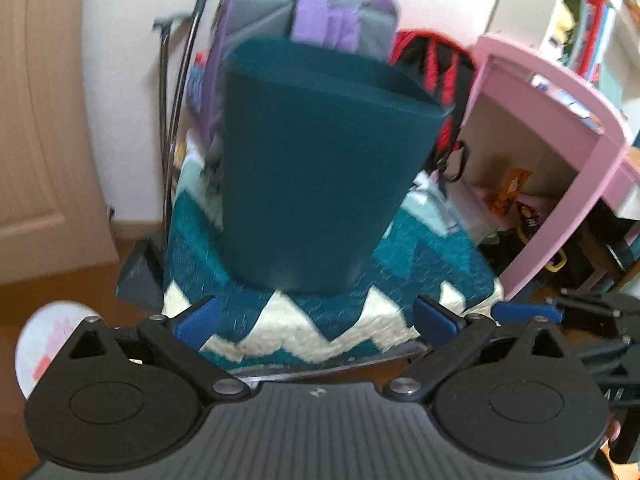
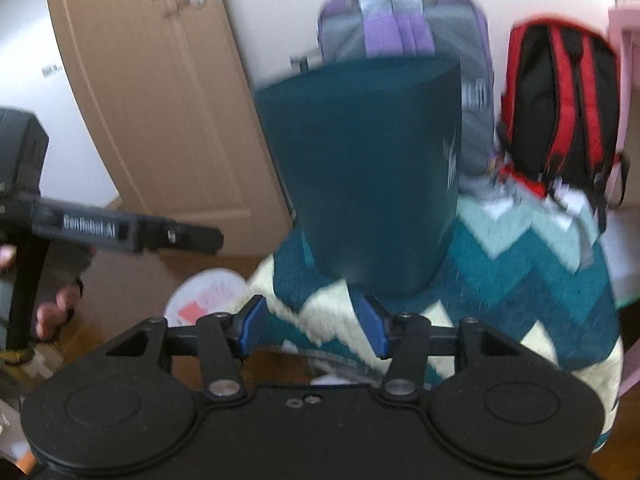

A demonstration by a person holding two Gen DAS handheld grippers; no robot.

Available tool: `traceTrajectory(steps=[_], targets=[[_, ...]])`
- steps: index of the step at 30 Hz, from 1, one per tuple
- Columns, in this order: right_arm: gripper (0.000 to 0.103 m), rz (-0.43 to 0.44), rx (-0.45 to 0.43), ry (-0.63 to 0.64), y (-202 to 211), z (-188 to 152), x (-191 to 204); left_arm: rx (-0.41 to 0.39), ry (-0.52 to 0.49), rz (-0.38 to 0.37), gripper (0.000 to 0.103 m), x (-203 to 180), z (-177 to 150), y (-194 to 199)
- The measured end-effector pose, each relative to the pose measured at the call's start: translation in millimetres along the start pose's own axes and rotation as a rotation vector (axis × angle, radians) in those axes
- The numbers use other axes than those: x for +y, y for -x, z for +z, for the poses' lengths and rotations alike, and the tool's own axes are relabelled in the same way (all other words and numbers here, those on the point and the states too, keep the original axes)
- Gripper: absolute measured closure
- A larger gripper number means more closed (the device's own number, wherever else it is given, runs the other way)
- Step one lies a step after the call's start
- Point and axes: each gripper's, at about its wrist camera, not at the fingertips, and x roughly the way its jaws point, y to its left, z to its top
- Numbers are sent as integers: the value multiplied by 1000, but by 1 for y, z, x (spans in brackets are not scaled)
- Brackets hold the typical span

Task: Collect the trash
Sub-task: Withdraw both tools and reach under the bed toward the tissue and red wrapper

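A dark teal bin [image 1: 316,176] stands upright on a round teal-and-cream zigzag rug [image 1: 304,324]. It also shows in the right wrist view [image 2: 372,176]. My left gripper [image 1: 316,320] is open and empty, just in front of the bin's base. My right gripper [image 2: 314,326] is open and empty, also short of the bin. A round white disc with pink and red marks [image 1: 52,340] lies on the wood floor left of the rug, and also shows in the right wrist view [image 2: 206,294]. The bin's inside is hidden.
A purple-grey backpack [image 2: 404,28] and a red-black backpack [image 2: 560,104] lean on the wall behind the bin. A pink desk [image 1: 560,140] with clutter under it stands to the right. A wooden door [image 2: 160,100] is at left. The left gripper's body [image 2: 128,232] crosses the right view.
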Motion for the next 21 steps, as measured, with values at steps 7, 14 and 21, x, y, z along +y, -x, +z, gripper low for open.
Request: traceTrajectory(steps=[7,14,21], targets=[[51,-52,146,11,-78,-66,-21,78,-7,90,0,42,-47,-81],[51,-36,287,-75,-154,-120,-50,226,-9,145,0,74,-103,-170],[51,13,427,20,-222,-172,-57,362,-52,181,0,96,-161,-253]])
